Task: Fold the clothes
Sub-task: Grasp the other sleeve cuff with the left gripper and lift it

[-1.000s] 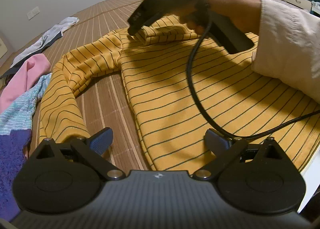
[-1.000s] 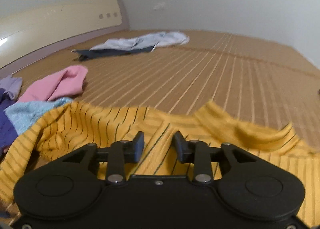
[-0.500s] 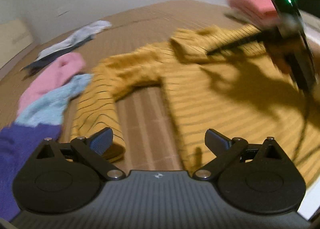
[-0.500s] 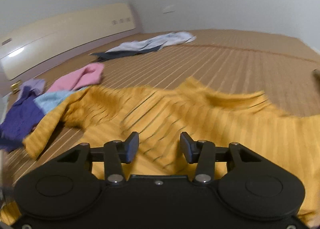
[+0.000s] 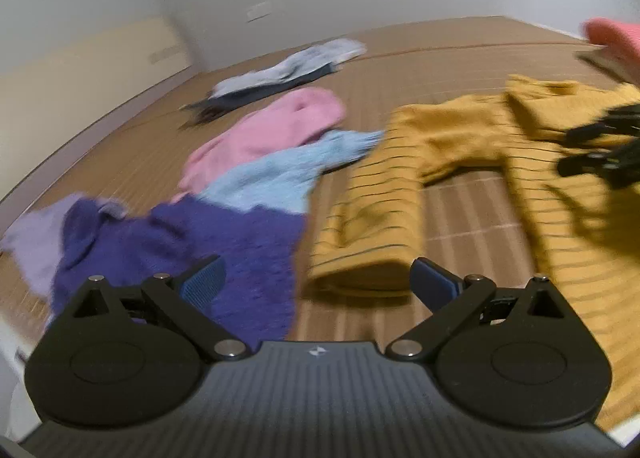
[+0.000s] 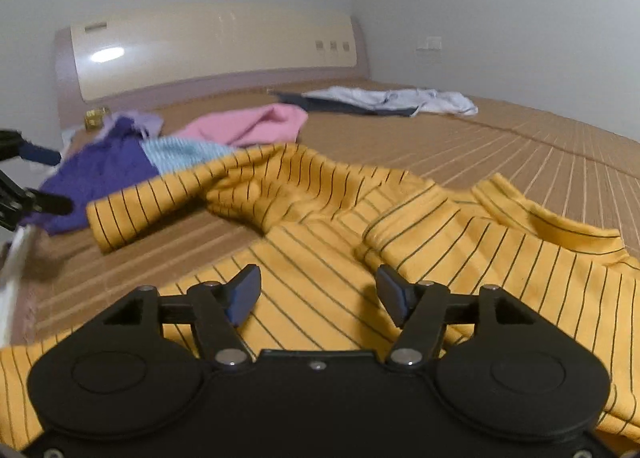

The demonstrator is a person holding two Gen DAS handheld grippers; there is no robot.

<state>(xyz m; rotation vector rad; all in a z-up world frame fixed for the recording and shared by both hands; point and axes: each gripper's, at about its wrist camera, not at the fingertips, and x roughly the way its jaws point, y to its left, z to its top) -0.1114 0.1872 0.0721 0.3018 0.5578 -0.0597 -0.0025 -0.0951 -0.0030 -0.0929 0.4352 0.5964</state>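
A yellow sweater with thin dark stripes (image 5: 472,138) lies spread on the bed's brown slatted mat (image 5: 440,54). Its left sleeve bends down toward me and ends in a cuff (image 5: 360,258). My left gripper (image 5: 318,280) hovers just short of that cuff, open, with nothing between its fingers. In the right wrist view the sweater's body (image 6: 440,242) fills the foreground. My right gripper (image 6: 320,288) hangs above it with its jaws opening, and no cloth is pinched between the pads. Each gripper shows in the other's view: the left gripper (image 6: 44,180) and the right gripper (image 5: 592,150).
Beside the sleeve lie a purple knit (image 5: 180,234), a light blue knit (image 5: 288,174) and a pink garment (image 5: 272,130). A white and dark garment (image 5: 288,70) lies farther back. A reddish stack (image 5: 612,38) sits at the far right. A cream headboard (image 6: 216,50) closes the bed's end.
My left gripper swung left, from over the sweater's body to the sleeve cuff and the pile of knits. My right gripper's jaws widened, and it pulled back from the collar across the body.
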